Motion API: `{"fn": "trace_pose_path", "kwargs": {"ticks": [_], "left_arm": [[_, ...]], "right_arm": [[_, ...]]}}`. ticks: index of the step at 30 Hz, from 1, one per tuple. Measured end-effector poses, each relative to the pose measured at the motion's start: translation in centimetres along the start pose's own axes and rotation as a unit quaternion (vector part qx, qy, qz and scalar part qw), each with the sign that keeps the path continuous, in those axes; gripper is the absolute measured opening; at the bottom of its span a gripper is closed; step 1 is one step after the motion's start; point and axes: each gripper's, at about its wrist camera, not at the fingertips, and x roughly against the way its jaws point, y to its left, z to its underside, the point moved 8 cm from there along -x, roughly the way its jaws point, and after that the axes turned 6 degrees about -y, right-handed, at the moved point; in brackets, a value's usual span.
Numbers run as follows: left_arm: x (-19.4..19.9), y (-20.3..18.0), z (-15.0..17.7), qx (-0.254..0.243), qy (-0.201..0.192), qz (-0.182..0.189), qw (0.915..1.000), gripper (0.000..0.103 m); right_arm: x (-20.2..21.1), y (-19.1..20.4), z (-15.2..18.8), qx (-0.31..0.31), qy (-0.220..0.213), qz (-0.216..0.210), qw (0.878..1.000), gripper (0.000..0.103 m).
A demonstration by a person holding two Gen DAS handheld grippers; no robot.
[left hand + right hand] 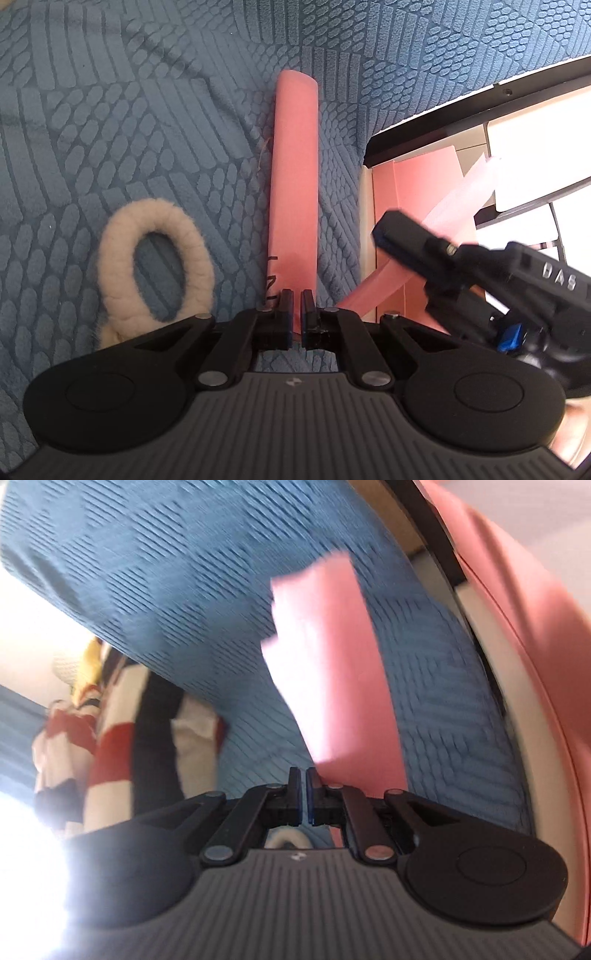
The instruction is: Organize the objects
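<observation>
A long pink folded sheet (295,166) lies edge-up on the blue textured cover (110,110), running straight away from my left gripper (297,308), which is shut on its near end. A pink band curves off to the right from that grip. My right gripper (384,230) comes in from the right, blurred, over the open box, its jaws together. In the right wrist view the right gripper (302,775) is shut with nothing seen between its pads. The pink sheet (332,664) passes just to the right of its fingers.
A cream fluffy loop (155,258) lies on the cover left of the sheet. An open box with a black rim (424,122) and pink lining holds white cards and a pale sheet at the right. A red, white and black striped cloth (122,738) hangs at the far left.
</observation>
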Motion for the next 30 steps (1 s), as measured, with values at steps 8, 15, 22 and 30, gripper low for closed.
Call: {"fn": "trace_pose_path", "kwargs": {"ticks": [8,15,22,30], "left_arm": [[0.3,0.2,0.0,0.001,-0.001,-0.002,1.0,0.007],[0.1,0.3,0.1,-0.004,0.0,-0.003,1.0,0.007],[0.1,0.2,0.3,-0.008,0.0,-0.005,1.0,0.006],[0.0,0.2,0.2,-0.015,-0.001,-0.008,0.9999,0.006]], "right_arm": [[1.5,-0.4,1.8,0.048,-0.02,0.036,0.998,0.003],[2.9,-0.5,2.6,0.049,-0.006,0.019,0.999,0.003],[3.8,-0.8,2.5,0.064,0.059,-0.004,0.996,0.003],[5.6,-2.2,1.7,0.128,0.048,0.048,0.989,0.01]]}}
